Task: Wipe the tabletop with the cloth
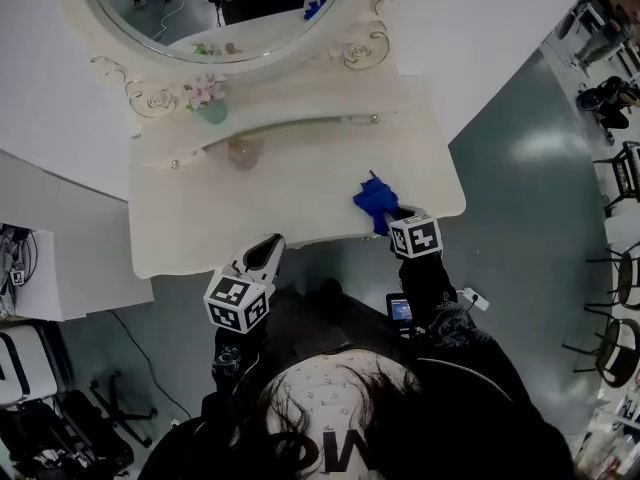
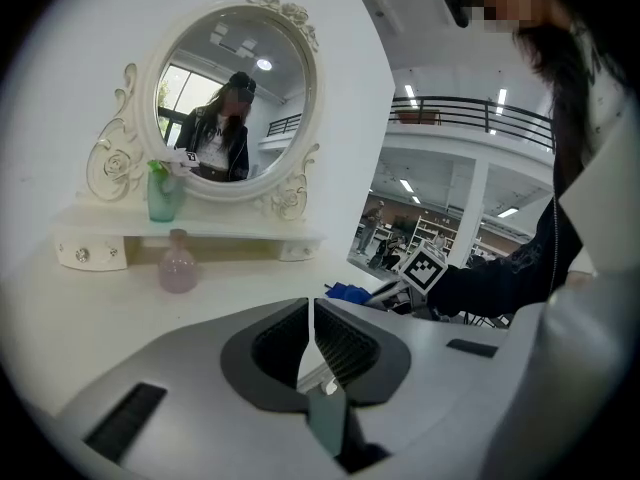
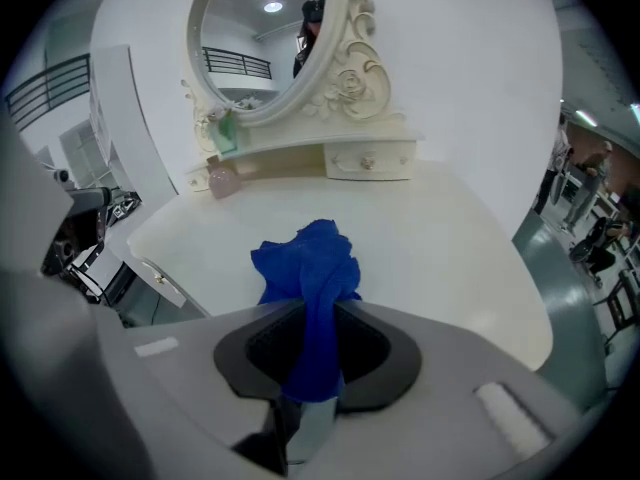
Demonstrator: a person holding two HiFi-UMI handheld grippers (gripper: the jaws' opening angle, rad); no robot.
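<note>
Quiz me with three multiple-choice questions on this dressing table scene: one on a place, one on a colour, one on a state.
1. Where does the pink bottle stand? A on a chair; B at the back of the tabletop, near the shelf; C in a basket.
2. What colour is the cloth? A red; B yellow; C blue.
3. How are the jaws of the left gripper? A closed on nothing; B wide open; C closed on the cloth.
Answers: B, the head view shows it by the shelf; C, it is plainly blue; A, its own view shows the jaws together with nothing between them.
</note>
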